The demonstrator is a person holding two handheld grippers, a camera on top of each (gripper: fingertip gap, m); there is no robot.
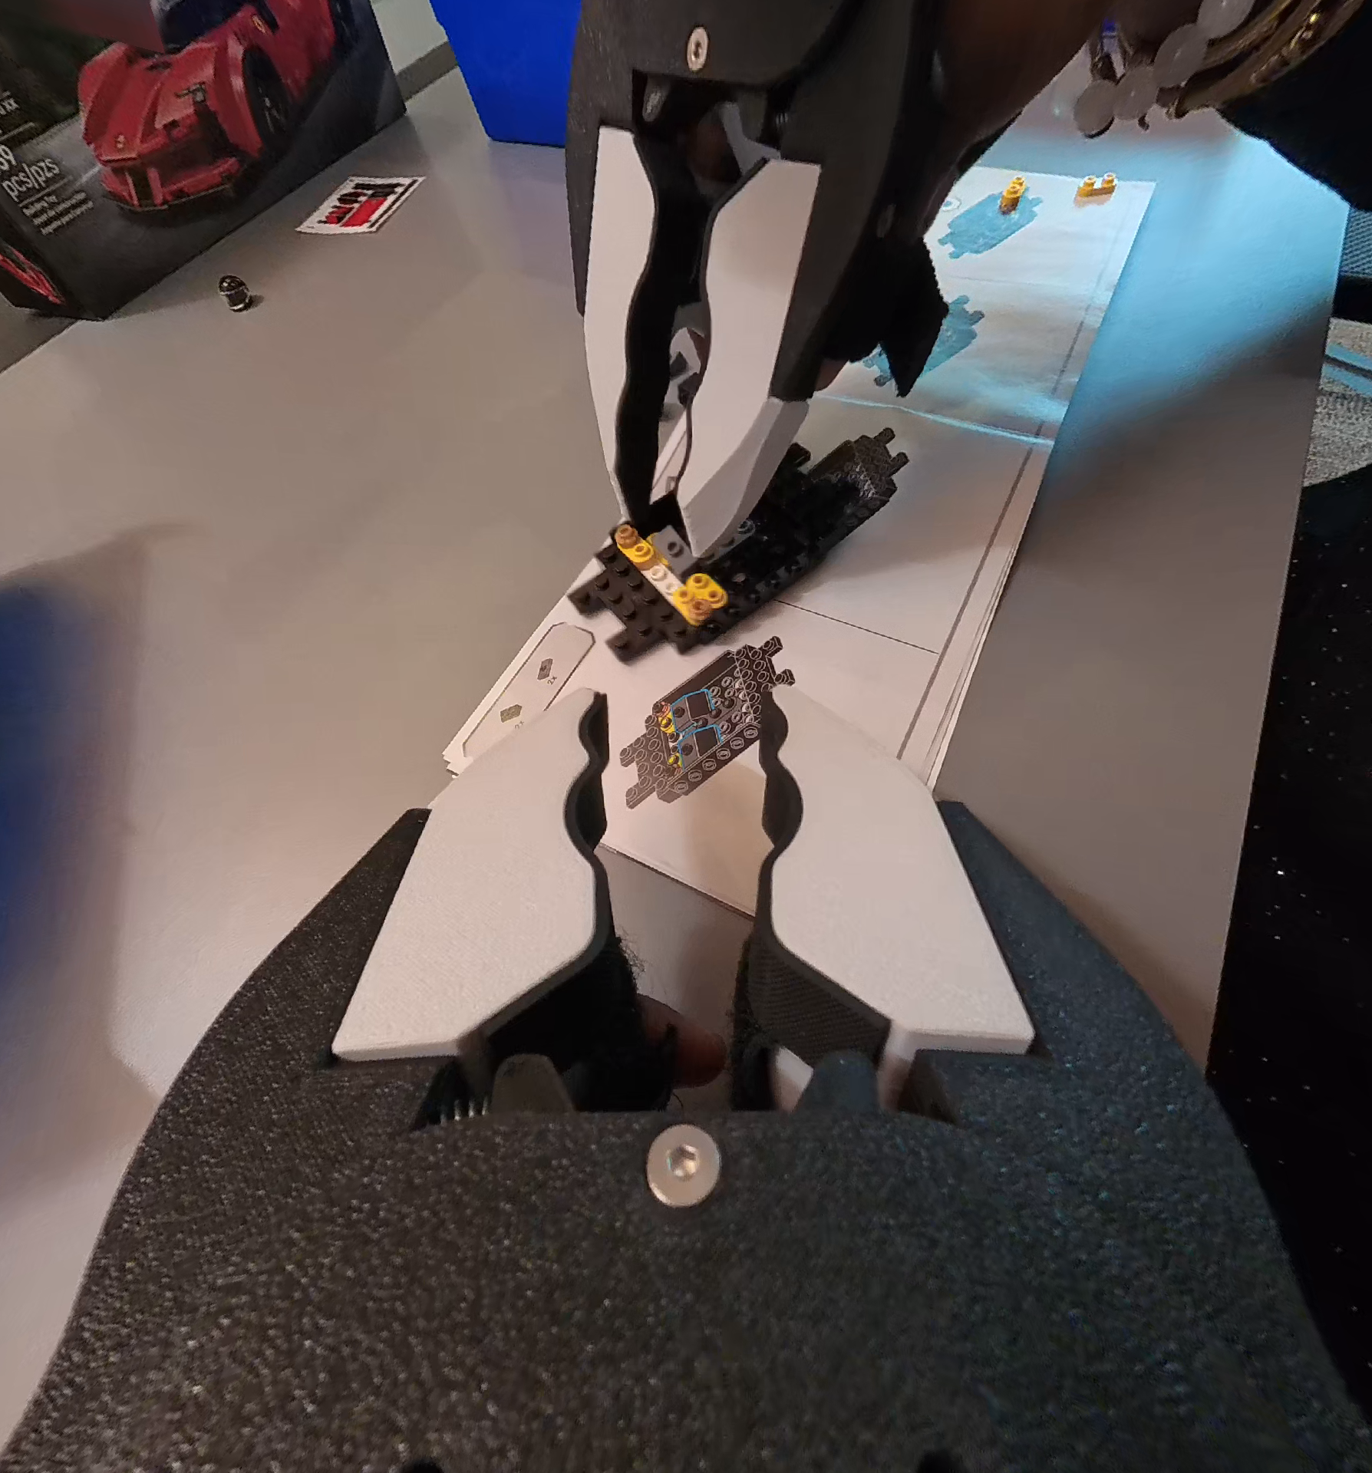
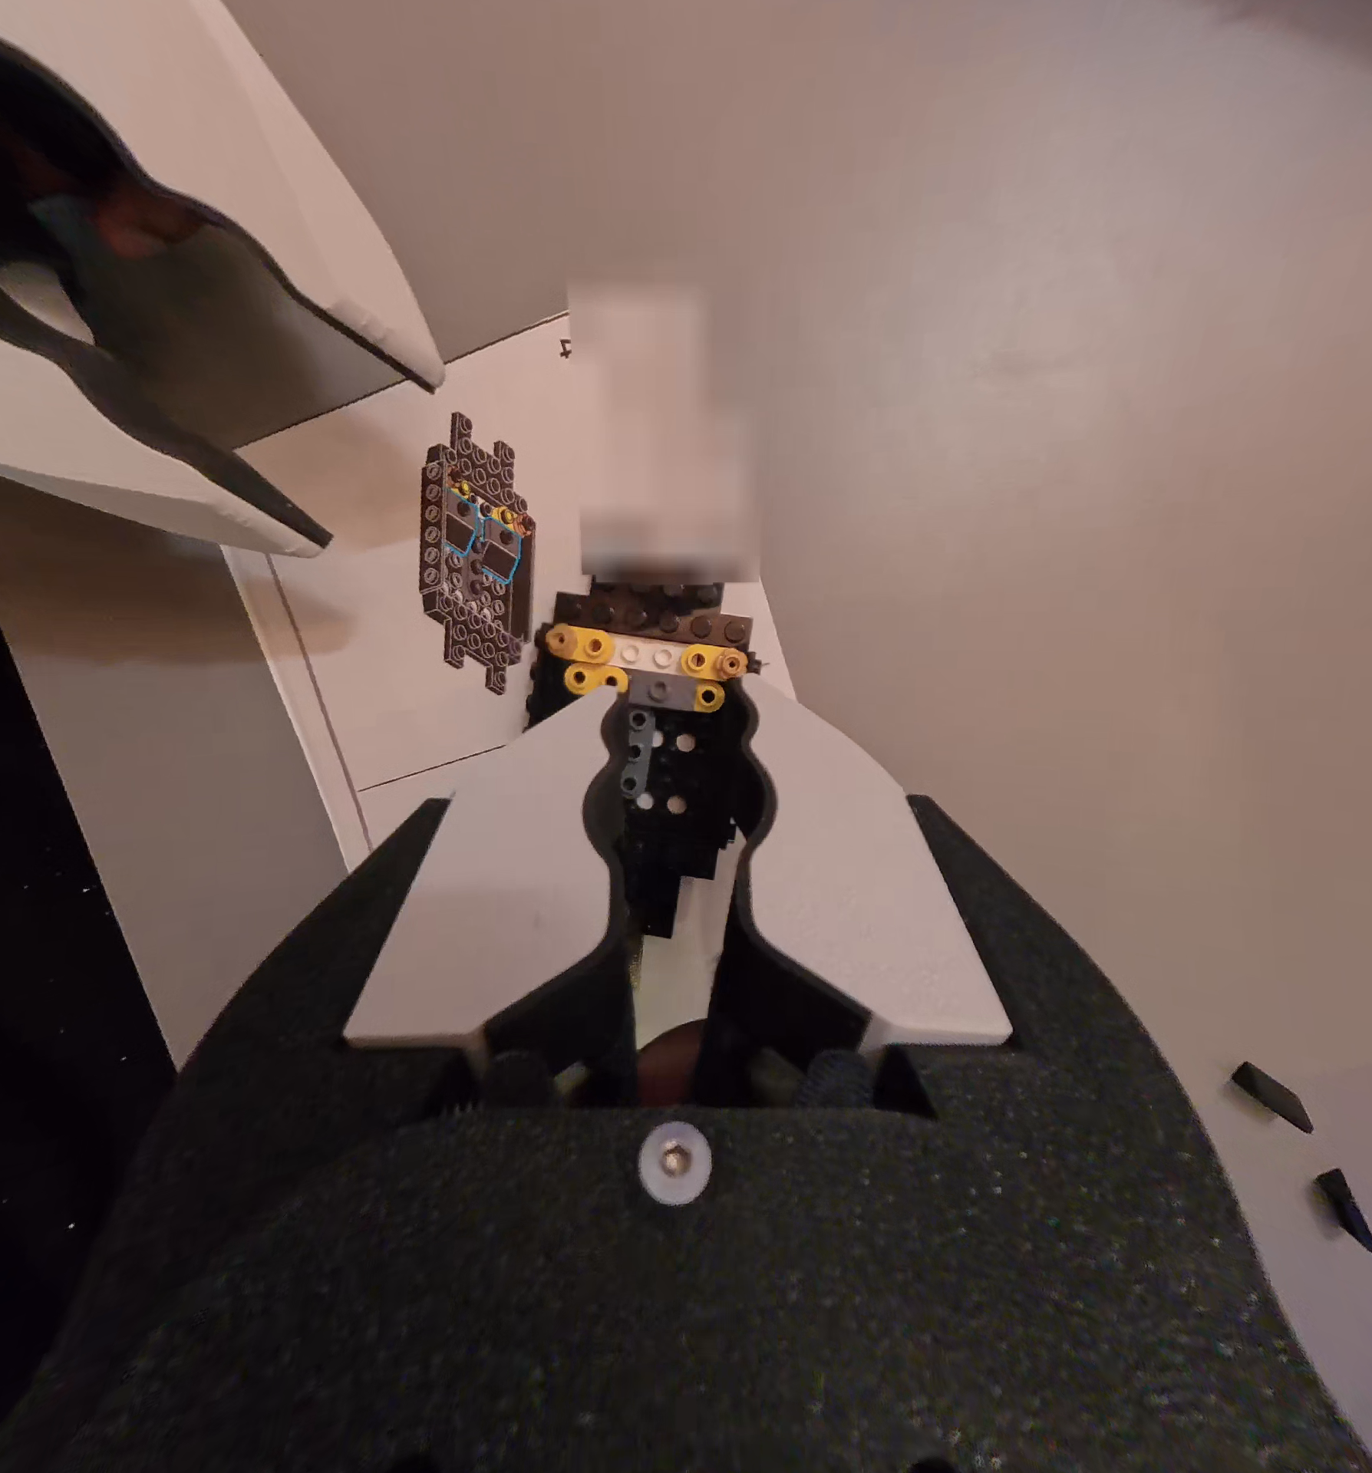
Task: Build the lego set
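Your right gripper points steeply down with its tips nearly closed over the black chassis, apparently pinching a small dark piece at the yellow bricks; whether it truly grips, you cannot tell. The chassis lies on the instruction booklet, its long axis running away from you to the right. Your left gripper hangs released and empty, nearer you, just short of it. Only the right wrist view shows two loose black pieces on the table.
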